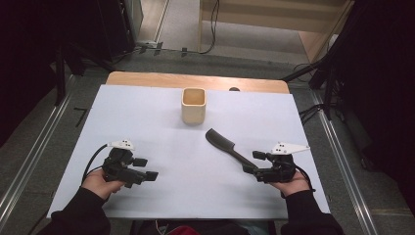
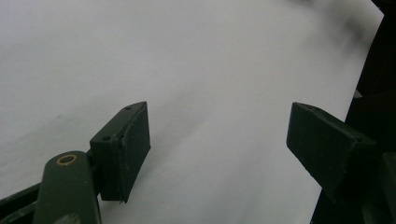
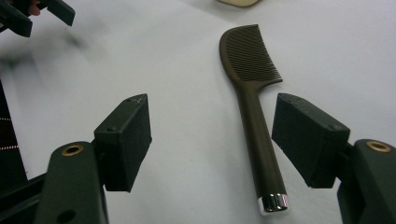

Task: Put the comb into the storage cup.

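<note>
A dark comb [image 1: 223, 143] lies flat on the white table cover [image 1: 161, 107], at about four o'clock from the table's middle in the high view. Its toothed head points toward eleven o'clock, its handle runs down toward five o'clock, and the handle ends in a small shiny metal cap.

The right gripper [image 1: 255, 164] sits at the handle end of the comb, held in the person's right hand [image 1: 293, 183] at the table's five o'clock corner. Its jaws stand wide apart. In the right gripper view [image 3: 212, 135] the handle lies between the two black jaws, closer to the one at three o'clock, and neither pad presses on it; there is bare white cover on both sides of the handle. Whether that nearer pad brushes the handle I cannot quite tell from this angle.

The left gripper [image 1: 146, 169] rests at about seven o'clock on the table, well apart from the comb, held in the left hand [image 1: 100, 183]. In the left gripper view [image 2: 219, 140] its jaws are also spread wide, with nothing but white cover between them.

A pale square cup [image 1: 194, 105] stands upright at twelve o'clock, near the far edge, just beyond the comb's head and not touching it.
</note>
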`<state>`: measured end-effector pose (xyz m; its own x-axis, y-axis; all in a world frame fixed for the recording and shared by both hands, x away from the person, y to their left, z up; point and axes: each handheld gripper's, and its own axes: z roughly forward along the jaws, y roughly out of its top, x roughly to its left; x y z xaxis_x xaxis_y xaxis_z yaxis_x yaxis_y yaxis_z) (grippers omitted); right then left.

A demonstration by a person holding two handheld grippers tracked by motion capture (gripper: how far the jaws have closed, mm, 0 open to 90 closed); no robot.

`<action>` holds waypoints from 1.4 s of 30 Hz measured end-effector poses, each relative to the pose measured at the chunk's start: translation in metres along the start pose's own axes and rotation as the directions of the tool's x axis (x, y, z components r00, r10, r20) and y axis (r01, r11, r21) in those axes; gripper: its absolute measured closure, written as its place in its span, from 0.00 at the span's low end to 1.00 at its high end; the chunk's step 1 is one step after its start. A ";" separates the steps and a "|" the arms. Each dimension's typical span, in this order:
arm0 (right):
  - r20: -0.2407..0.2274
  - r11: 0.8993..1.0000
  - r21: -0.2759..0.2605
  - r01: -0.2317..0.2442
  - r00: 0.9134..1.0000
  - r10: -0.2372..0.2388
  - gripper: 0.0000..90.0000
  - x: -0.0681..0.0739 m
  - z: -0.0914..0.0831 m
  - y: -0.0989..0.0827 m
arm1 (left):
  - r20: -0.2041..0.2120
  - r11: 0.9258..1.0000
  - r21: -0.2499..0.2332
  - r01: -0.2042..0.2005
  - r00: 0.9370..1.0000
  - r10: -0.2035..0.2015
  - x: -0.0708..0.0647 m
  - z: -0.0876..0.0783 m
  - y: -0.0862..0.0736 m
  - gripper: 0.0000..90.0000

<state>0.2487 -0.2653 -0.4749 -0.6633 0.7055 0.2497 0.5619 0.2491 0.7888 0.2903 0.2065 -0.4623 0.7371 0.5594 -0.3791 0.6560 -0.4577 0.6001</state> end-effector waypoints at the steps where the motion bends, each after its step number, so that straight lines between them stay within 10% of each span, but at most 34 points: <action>1: 0.000 1.000 -0.003 -0.006 1.000 0.006 0.29 0.000 -0.001 -0.001 | 0.001 1.000 0.001 -0.001 1.000 0.001 0.000 0.000 0.000 0.25; 42: 0.060 0.999 -0.037 -0.024 0.998 0.026 0.28 -0.030 0.002 0.007 | 0.000 1.000 0.010 -0.004 1.000 0.004 -0.001 0.002 0.001 0.25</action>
<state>0.2735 -0.2835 -0.4778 -0.6175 0.7504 0.2357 0.5587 0.2075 0.8030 0.2905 0.2044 -0.4626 0.7401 0.5571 -0.3767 0.6543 -0.4670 0.5949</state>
